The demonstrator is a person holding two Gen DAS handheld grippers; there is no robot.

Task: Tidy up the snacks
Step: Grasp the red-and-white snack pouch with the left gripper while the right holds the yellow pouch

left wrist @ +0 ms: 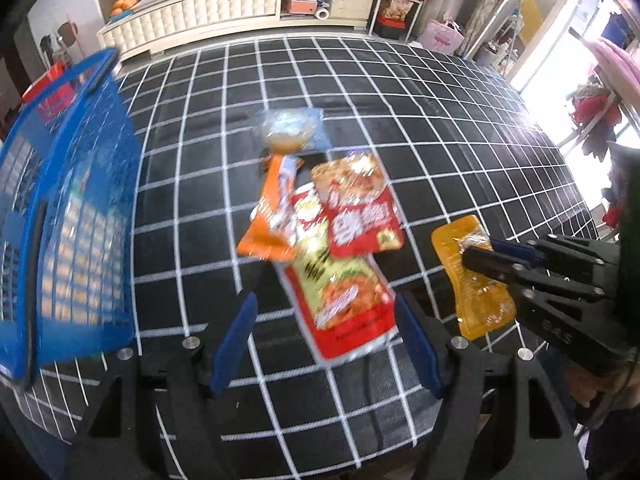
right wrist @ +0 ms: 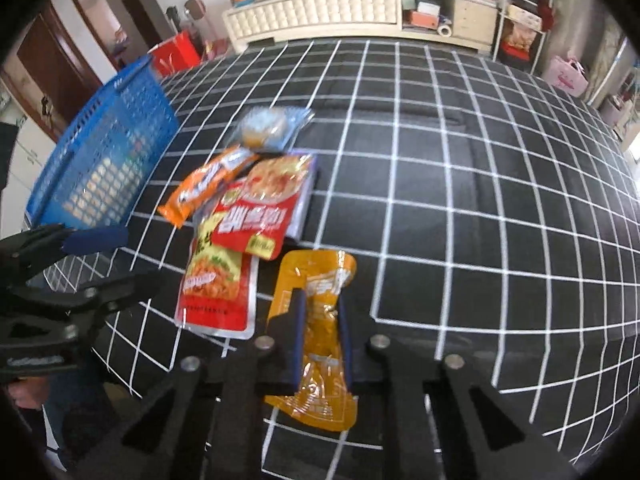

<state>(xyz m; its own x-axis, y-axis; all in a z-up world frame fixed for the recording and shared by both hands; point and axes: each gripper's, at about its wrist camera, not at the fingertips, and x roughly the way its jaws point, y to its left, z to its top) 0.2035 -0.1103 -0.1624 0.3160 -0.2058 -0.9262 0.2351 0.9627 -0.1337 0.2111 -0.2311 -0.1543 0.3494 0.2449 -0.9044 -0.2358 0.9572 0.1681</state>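
Observation:
My right gripper [right wrist: 322, 304] is shut on a yellow snack pouch [right wrist: 316, 332], which it holds just above the checked table; the left wrist view shows the same pouch [left wrist: 470, 280] at the right, pinched by the right gripper [left wrist: 478, 254]. My left gripper [left wrist: 324, 312] is open over a large red and yellow snack bag [left wrist: 340, 300]. Beyond that bag lie a red pouch [left wrist: 360, 208], an orange packet [left wrist: 272, 216] and a clear-wrapped bun [left wrist: 290, 128]. A blue mesh basket [left wrist: 68, 216] stands at the left.
The table [right wrist: 480, 208] wears a black cloth with a white grid, and its right half is bare. A cream cabinet [right wrist: 340, 12] and shelves stand behind it. The left gripper [right wrist: 116, 256] shows at the left edge of the right wrist view.

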